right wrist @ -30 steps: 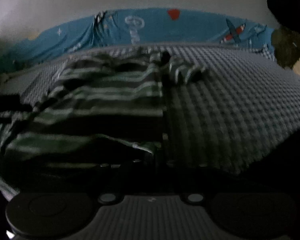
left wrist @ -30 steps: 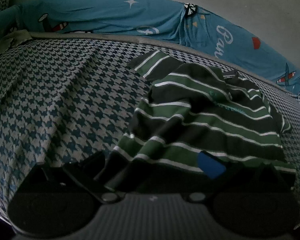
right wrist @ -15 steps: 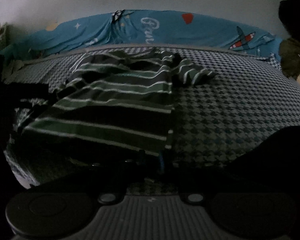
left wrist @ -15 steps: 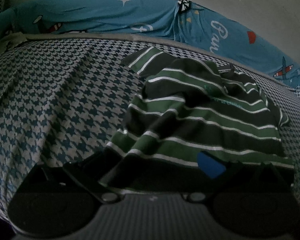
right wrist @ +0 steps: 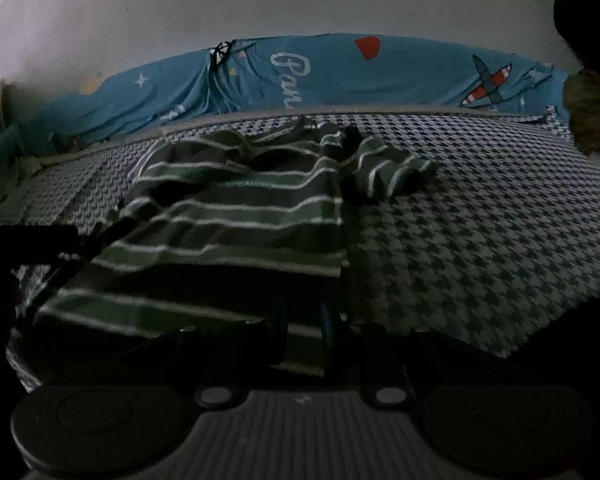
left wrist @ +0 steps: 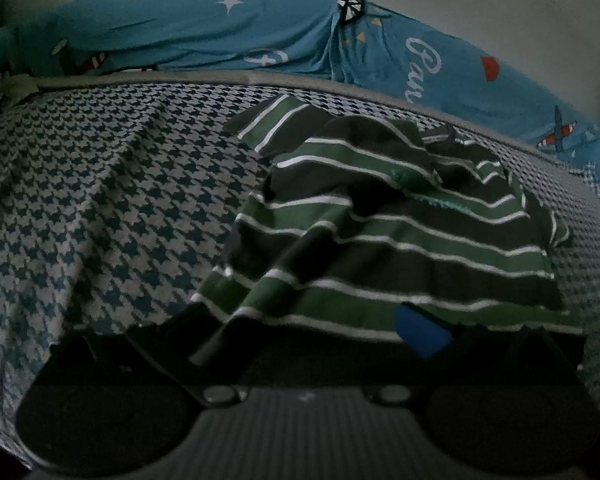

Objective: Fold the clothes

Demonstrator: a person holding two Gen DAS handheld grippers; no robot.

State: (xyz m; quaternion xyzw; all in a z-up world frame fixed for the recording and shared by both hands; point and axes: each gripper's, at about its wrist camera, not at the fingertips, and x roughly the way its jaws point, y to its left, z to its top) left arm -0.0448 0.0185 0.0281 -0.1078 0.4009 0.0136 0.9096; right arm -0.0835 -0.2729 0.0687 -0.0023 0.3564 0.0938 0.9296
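A green striped shirt (left wrist: 379, 240) lies crumpled on the houndstooth bedcover (left wrist: 100, 200), nearer its far edge. The left gripper (left wrist: 319, 340) stands wide around the hem. The right gripper (right wrist: 303, 328) is narrow, hem cloth between its fingers.

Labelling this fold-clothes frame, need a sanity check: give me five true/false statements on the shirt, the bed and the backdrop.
1. The striped shirt is green and dark with thin white stripes. True.
2. The shirt lies on a plain white sheet. False: it lies on a blue-and-white houndstooth sheet.
3. A blue cloth printed with an aeroplane runs along the bed's far edge. True.
4. The shirt is already folded into a neat square. False: it lies rumpled, with one sleeve sticking out to the side.
5. In the right wrist view the right gripper points at the wall, clear of the shirt. False: its fingers are at the shirt's near hem.
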